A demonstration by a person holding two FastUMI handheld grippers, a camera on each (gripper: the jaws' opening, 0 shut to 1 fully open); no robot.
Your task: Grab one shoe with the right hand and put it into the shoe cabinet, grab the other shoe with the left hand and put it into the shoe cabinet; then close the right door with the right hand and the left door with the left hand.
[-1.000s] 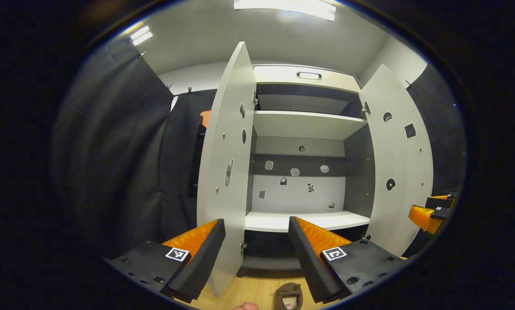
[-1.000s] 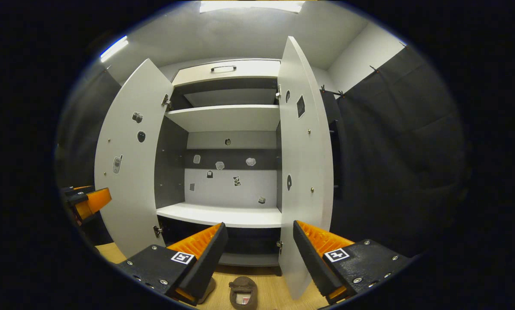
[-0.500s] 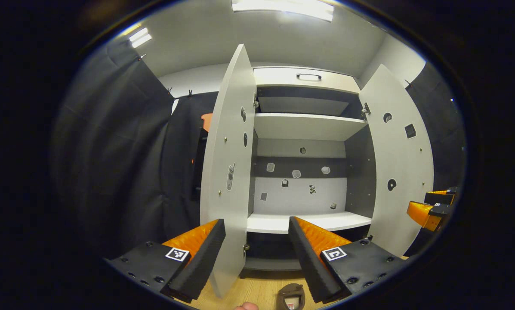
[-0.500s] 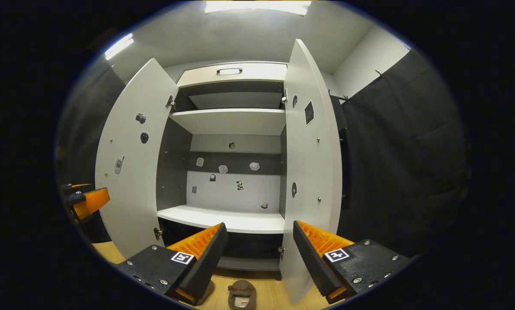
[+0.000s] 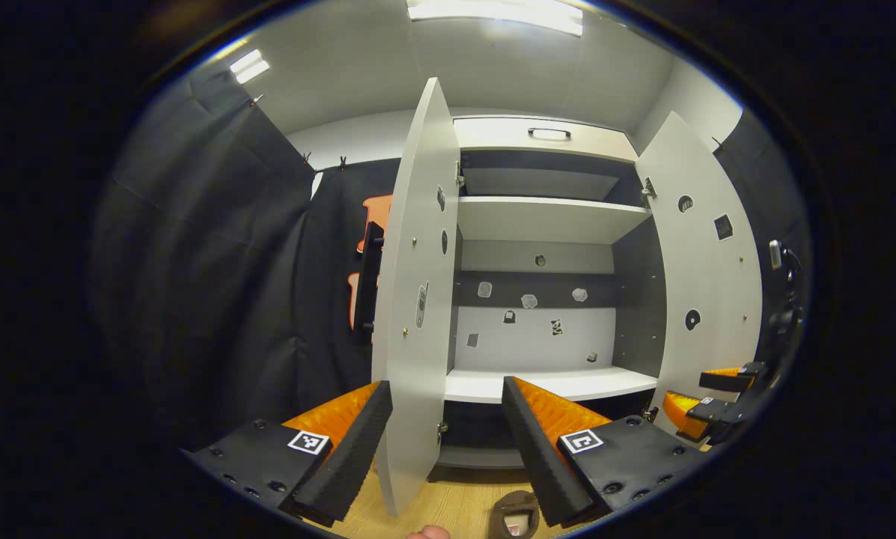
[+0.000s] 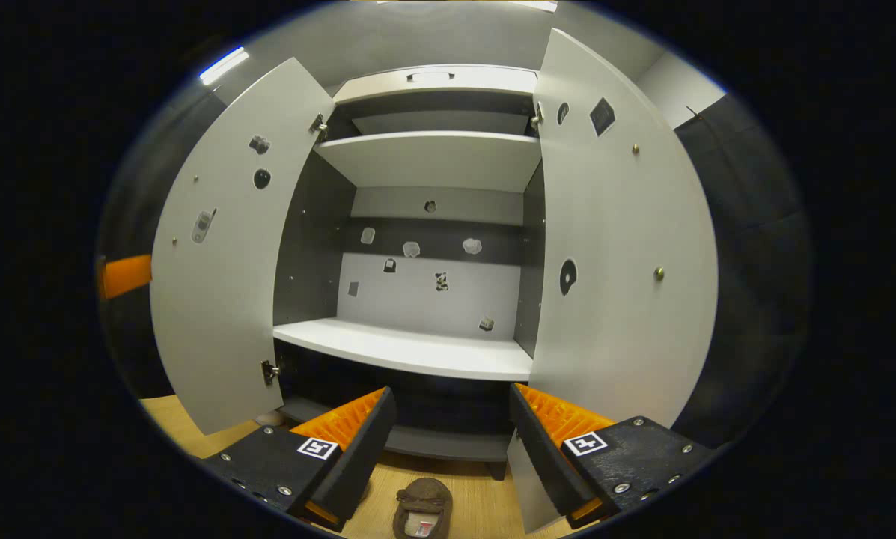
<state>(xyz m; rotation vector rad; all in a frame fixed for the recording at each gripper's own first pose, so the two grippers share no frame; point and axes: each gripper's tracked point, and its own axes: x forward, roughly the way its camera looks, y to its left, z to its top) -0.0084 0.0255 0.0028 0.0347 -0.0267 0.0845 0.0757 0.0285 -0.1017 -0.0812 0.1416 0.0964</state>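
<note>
While both doors of the shoe cabinet (image 6: 433, 352) stand open, a brown shoe (image 6: 421, 509) lies on the wooden floor (image 6: 485, 509) just in front of the cabinet's base. The shoe is a soft, dark brown slipper seen from above, with a pale insole showing at its opening. In the left gripper view the same shoe (image 5: 515, 516) sits below the cabinet, near the lower edge.

The cabinet is white with dark grey inner walls. Its left door (image 6: 223, 247) and right door (image 6: 620, 262) swing outward, both dotted with small stickers. Inside, the white shelf holds nothing.

The right claw (image 6: 448, 442) hangs above the shoe with its fingers spread wide, holding nothing. The left claw (image 5: 448, 442) is also spread wide and empty, straddling the edge of the left door (image 5: 418, 314).
</note>
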